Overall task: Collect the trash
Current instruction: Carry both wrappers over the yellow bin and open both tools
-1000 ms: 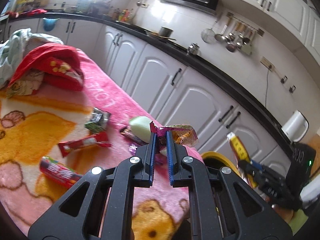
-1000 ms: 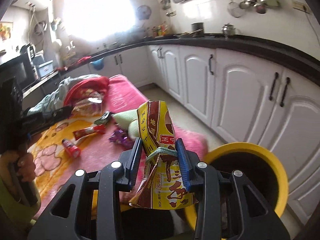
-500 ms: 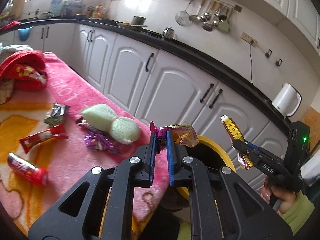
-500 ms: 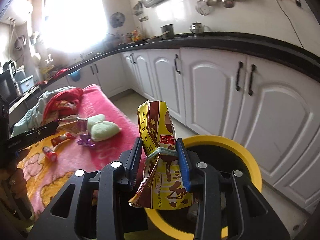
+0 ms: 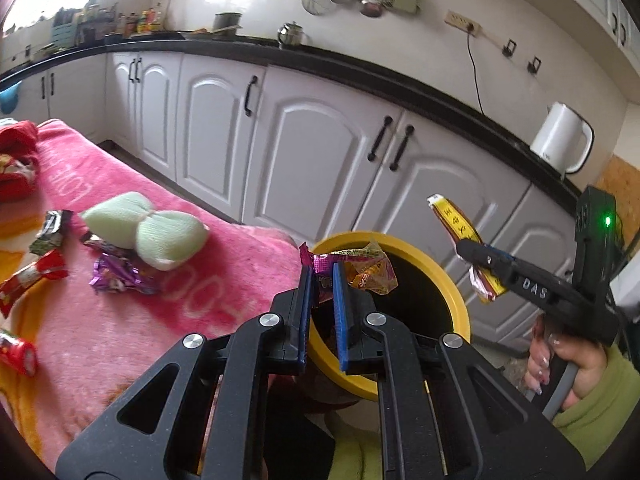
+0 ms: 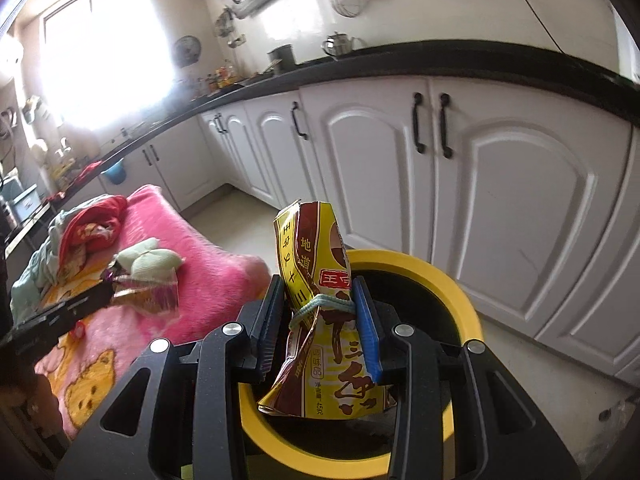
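My left gripper (image 5: 321,270) is shut on a crumpled pink and orange wrapper (image 5: 360,270), held over the near rim of the yellow bin (image 5: 460,304). My right gripper (image 6: 318,292) is shut on a yellow and brown snack bag (image 6: 316,264) tied with a green band, hanging over the yellow bin (image 6: 460,292). In the left wrist view the right gripper (image 5: 472,252) and the snack bag (image 5: 460,224) show at the right, a hand on the handle. In the right wrist view the left gripper (image 6: 106,292) and its wrapper (image 6: 148,292) show at the left.
A pink blanket (image 5: 180,300) covers the table left of the bin. On it lie a pale green pouch (image 5: 148,228), a purple wrapper (image 5: 116,276), red wrappers (image 5: 32,280) and a red cloth (image 6: 92,224). White cabinets (image 5: 320,152) stand behind; a white kettle (image 5: 560,142) sits on the counter.
Both grippers have swung to the right, away from the blanket, and now hang over the yellow bin. Each keeps its grip on its piece of trash.
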Available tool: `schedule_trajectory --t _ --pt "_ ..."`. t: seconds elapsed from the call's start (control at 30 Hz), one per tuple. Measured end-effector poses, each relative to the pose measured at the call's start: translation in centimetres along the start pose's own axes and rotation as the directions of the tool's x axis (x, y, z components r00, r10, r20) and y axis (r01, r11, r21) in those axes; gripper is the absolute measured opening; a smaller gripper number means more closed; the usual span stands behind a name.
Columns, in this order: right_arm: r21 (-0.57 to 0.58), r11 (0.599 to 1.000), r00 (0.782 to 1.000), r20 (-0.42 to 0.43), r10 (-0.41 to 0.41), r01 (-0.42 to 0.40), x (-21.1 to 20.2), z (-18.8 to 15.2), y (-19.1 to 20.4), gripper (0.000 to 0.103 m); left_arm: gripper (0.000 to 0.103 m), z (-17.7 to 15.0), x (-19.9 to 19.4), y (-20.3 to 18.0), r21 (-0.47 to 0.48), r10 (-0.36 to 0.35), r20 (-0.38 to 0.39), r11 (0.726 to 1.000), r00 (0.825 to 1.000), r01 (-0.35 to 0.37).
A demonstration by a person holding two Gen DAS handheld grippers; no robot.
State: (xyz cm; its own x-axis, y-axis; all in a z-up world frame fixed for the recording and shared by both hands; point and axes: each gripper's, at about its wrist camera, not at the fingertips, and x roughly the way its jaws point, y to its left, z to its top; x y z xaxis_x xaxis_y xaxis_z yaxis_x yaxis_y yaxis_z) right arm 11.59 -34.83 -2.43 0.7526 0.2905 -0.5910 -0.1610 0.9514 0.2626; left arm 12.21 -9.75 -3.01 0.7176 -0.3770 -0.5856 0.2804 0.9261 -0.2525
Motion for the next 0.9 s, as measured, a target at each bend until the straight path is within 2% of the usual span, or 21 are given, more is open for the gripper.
schedule_trajectory --t 0.3,0.9 --pt "0.064 0.998 0.999 -0.033 -0.026 0.028 1.1 -1.0 -3.0 0.033 0.006 -1.5 2.9 -2.7 0.079 -0.014 -0.067 0.997 0.998 0.019" --pt "0.147 0.989 0.994 -0.111 -0.005 0.022 3.6 -2.5 -6.0 0.034 0.007 -4.0 8.7 -5.8 0.162 -0.033 -0.195 0.985 0.98 0.065"
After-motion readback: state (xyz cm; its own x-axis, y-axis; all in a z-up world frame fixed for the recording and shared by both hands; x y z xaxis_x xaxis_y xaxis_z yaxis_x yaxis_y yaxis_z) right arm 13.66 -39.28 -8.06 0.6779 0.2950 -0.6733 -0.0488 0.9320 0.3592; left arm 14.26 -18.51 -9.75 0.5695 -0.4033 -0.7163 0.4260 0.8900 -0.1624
